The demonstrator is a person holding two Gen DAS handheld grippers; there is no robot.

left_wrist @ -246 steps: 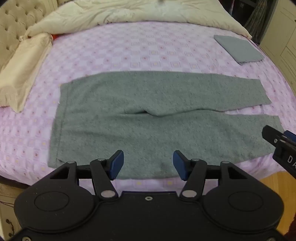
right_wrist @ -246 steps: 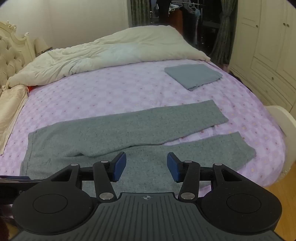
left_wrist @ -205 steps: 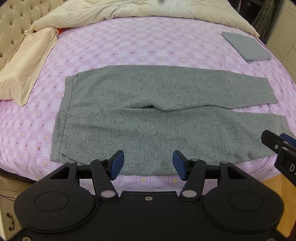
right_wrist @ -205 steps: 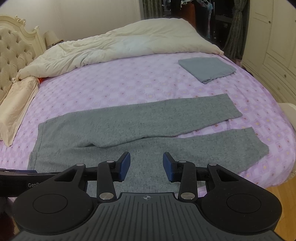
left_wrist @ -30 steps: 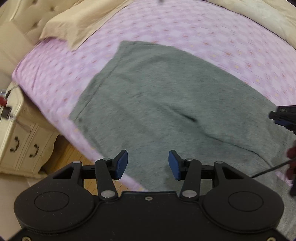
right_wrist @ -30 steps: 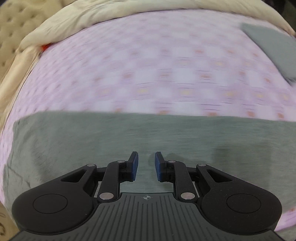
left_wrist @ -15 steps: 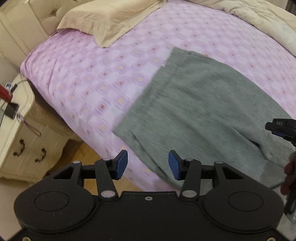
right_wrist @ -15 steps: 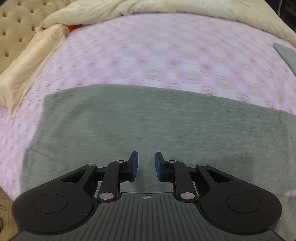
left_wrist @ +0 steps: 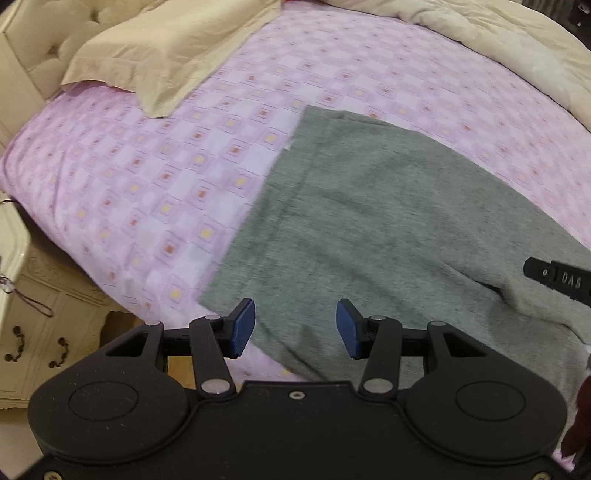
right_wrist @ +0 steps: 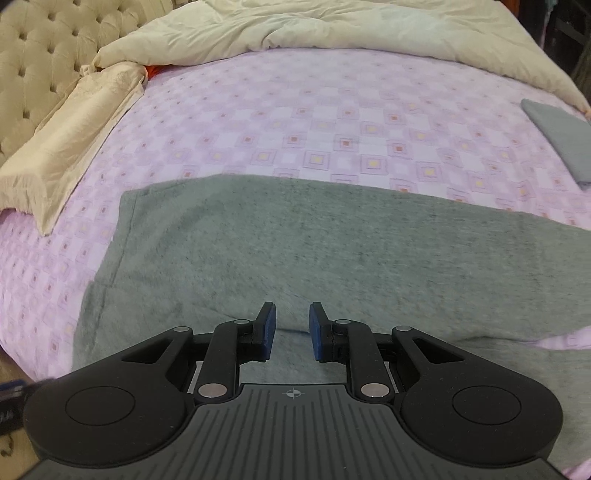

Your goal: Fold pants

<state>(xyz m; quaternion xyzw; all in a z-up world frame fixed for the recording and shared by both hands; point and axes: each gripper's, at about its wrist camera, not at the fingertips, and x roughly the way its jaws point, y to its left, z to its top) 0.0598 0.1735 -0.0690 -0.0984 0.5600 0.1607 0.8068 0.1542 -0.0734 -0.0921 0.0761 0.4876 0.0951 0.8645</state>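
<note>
Grey pants lie flat on the purple checked bed sheet, waist end toward the pillow. My left gripper is open and empty, hovering over the near waist corner at the bed's edge. My right gripper is open with a narrow gap, empty, low over the crotch area of the pants. A part of the right gripper shows at the right edge of the left wrist view.
A beige pillow and a cream duvet lie at the head and far side of the bed. A folded grey cloth sits far right. A cream nightstand stands beside the bed. A tufted headboard is on the left.
The left gripper has swung left toward the waist corner of the pants. The right gripper has shifted left along the pants. Both stay empty.
</note>
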